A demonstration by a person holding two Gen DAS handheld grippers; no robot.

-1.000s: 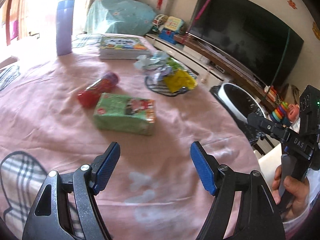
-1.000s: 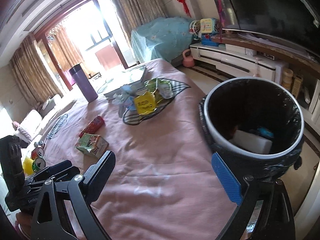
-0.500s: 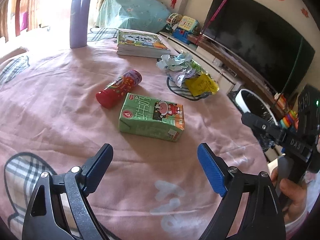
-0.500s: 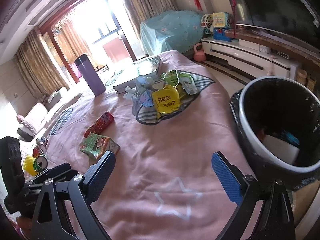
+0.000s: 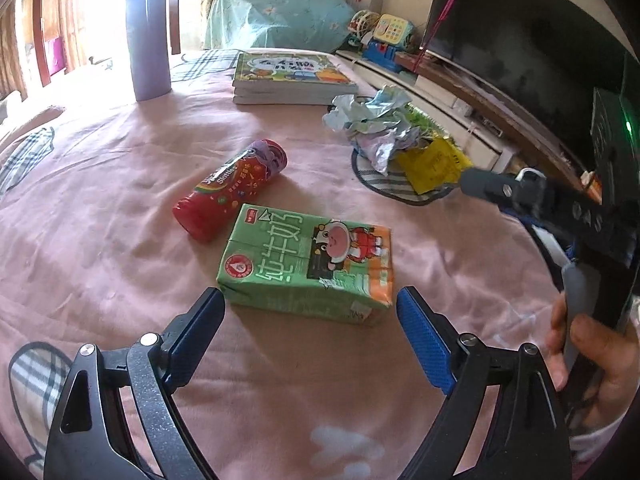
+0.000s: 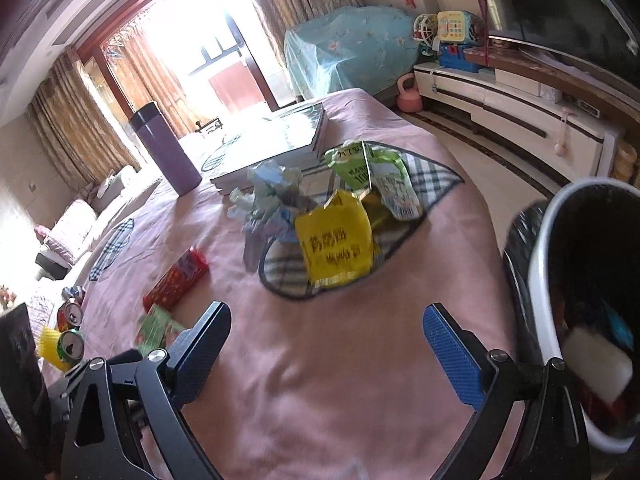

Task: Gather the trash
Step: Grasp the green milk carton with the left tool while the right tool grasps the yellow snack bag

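A green milk carton (image 5: 308,264) lies flat on the pink tablecloth, and a red candy tube (image 5: 232,188) lies just behind it. My left gripper (image 5: 310,302) is open, its tips on either side of the carton's near end without pressing it. Farther right, crumpled paper (image 5: 372,128) and a yellow wrapper (image 5: 432,164) are piled up. My right gripper (image 6: 328,316) is open and empty over bare cloth, short of the yellow wrapper (image 6: 336,240), the crumpled paper (image 6: 268,204) and green wrappers (image 6: 376,176). The carton (image 6: 156,328) and tube (image 6: 176,280) lie to its left.
A black-lined bin (image 6: 540,280) with some trash inside stands off the table's right edge. A purple flask (image 5: 148,40) and stacked books (image 5: 292,76) stand at the back. Drink cans (image 6: 68,332) sit at the left. A hand (image 5: 580,344) holds the right gripper's handle.
My left gripper has moved forward and down to the carton, and its jaws have widened. The right gripper has swung left, away from the bin and toward the wrapper pile.
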